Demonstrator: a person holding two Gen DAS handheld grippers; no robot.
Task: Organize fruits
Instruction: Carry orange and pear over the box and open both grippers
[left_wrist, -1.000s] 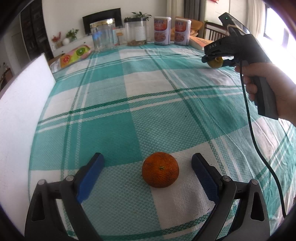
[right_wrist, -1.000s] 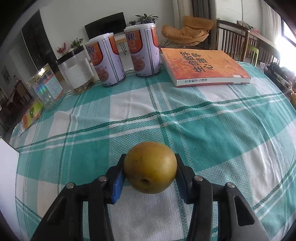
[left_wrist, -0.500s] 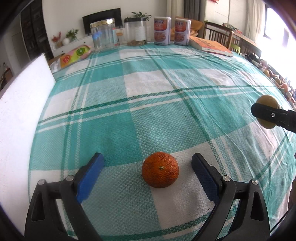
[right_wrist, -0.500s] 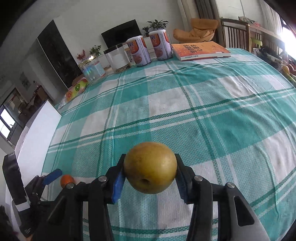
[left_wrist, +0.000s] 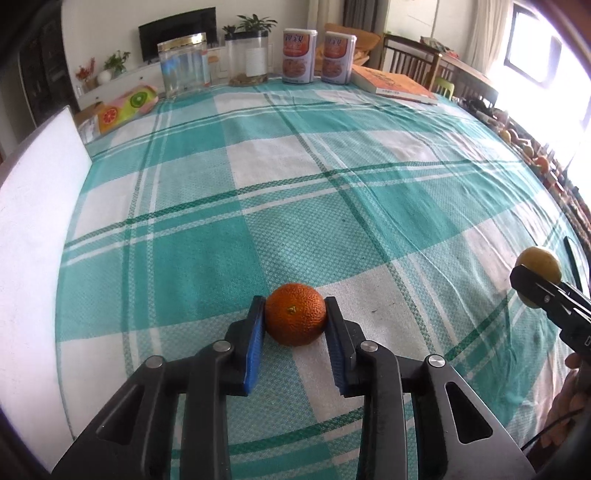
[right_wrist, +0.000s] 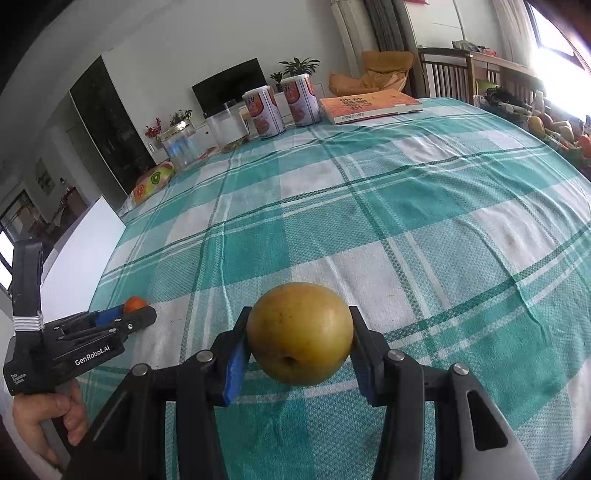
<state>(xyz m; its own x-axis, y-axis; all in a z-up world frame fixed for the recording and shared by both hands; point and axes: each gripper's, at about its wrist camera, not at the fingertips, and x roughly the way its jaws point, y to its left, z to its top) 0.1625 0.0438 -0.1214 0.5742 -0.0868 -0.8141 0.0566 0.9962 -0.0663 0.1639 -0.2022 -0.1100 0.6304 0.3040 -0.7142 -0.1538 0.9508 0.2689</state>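
My left gripper (left_wrist: 295, 314) is shut on an orange (left_wrist: 295, 318) that rests on the green-and-white checked tablecloth (left_wrist: 295, 177). From the right wrist view, the left gripper (right_wrist: 142, 314) and the orange (right_wrist: 135, 304) show at the left. My right gripper (right_wrist: 299, 332) is shut on a yellow-brown pear (right_wrist: 300, 332) and holds it above the cloth. The pear (left_wrist: 539, 264) and the right gripper (left_wrist: 532, 286) also show at the right edge of the left wrist view.
A white board (left_wrist: 33, 229) stands along the table's left edge. At the far edge stand two printed cans (left_wrist: 317, 55), two clear jars (left_wrist: 214, 62), an orange book (left_wrist: 395, 84) and a fruit-print pouch (left_wrist: 125, 108). Wooden chairs (right_wrist: 447, 74) stand beyond.
My left gripper has shut on the orange. My right gripper has carried the pear from the far side to the near right of the table.
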